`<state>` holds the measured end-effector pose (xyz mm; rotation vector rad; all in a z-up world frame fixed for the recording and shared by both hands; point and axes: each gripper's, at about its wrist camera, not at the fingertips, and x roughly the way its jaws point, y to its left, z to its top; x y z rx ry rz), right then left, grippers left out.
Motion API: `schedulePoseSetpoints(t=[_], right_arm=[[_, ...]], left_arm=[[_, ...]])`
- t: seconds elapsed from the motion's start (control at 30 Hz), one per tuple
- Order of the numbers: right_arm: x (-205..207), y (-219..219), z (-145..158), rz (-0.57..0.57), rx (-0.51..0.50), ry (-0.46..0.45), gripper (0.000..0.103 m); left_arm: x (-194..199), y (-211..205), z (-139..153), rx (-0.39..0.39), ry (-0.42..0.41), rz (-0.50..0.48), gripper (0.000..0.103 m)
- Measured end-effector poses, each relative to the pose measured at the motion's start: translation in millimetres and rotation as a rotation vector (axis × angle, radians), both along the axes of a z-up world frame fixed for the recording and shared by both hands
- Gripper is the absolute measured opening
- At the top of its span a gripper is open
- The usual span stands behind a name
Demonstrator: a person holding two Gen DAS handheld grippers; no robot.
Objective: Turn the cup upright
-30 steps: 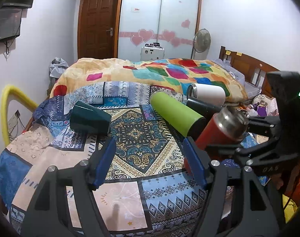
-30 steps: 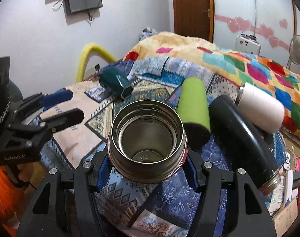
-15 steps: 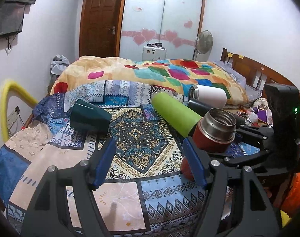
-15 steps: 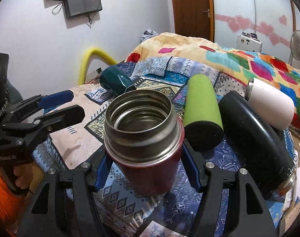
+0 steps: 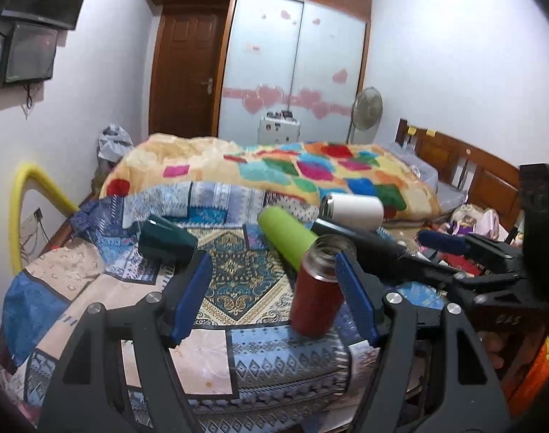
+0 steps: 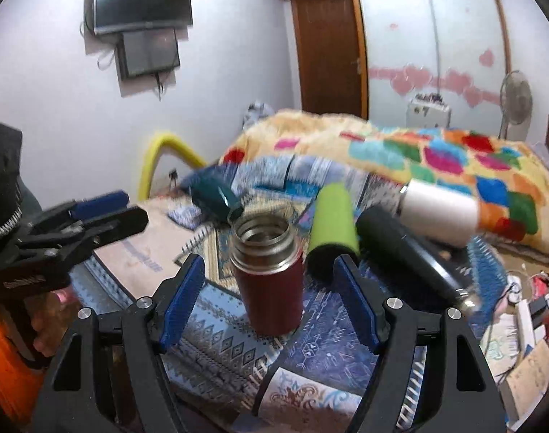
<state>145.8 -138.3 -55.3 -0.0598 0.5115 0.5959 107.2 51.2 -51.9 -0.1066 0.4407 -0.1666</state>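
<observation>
A red cup with a steel rim point(image 6: 270, 274) stands upright, mouth up, on the patterned cloth; it also shows in the left wrist view point(image 5: 316, 288). My right gripper point(image 6: 269, 303) is open, its blue pads on either side of the cup and clear of it. My left gripper point(image 5: 272, 299) is open and empty, to the left of the cup. A dark green cup point(image 5: 166, 243) lies on its side at the left, a lime green one point(image 5: 287, 240), a black one point(image 6: 408, 252) and a white one point(image 5: 353, 211) lie on their sides behind.
The table's patterned cloth point(image 5: 238, 281) drops off at the front edge. A bed with a colourful quilt point(image 5: 292, 169) stands behind. A yellow tube point(image 5: 25, 195) arcs at the left. Clutter lies on the floor at the right point(image 6: 519, 310).
The right gripper set the red cup down upright, opened and drew back from it. The left gripper rose and tilted a little.
</observation>
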Motion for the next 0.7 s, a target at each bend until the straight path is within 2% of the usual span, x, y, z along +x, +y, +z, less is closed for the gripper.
schedulePoseSetpoints(t=[0.2, 0.37, 0.4, 0.47, 0.53, 0.6, 0.67, 0.7], right_arm=[[-45.1, -23.8, 37.7, -0.070, 0.082, -0.140, 0.071], [-70.1, -31.8, 51.1, -0.109, 0.132, -0.206, 0.071], [-74.4, -31.7, 52.2, -0.118, 0.132, -0.219, 0.071], [-80.1, -32.3, 53.4, -0.131, 0.133, -0.237, 0.075], [-85.1, -34.1, 53.2, -0.147, 0.144, -0.252, 0.086], [-86.9, -34.6, 52.7, -0.159, 0.155, -0.261, 0.089], [-88.1, -36.8, 52.3, -0.166, 0.160, -0.266, 0.093], [-89.9, -38.9, 52.3, -0.174, 0.162, -0.269, 0.098]], left_arm=[[-44.1, -17.9, 29.1, 0.014, -0.102, 0.025, 0.070], [-76.4, -30.0, 46.1, 0.022, -0.180, 0.050, 0.071], [-81.0, -32.2, 48.2, 0.027, -0.192, 0.056, 0.075], [-89.5, -35.3, 50.9, 0.028, -0.215, 0.064, 0.084], [-97.4, -39.7, 52.4, 0.037, -0.239, 0.079, 0.088], [-102.8, -43.7, 53.3, 0.052, -0.256, 0.094, 0.090], [-105.9, -45.3, 53.4, 0.053, -0.263, 0.102, 0.097], [-107.3, -45.3, 53.0, 0.051, -0.265, 0.104, 0.099]])
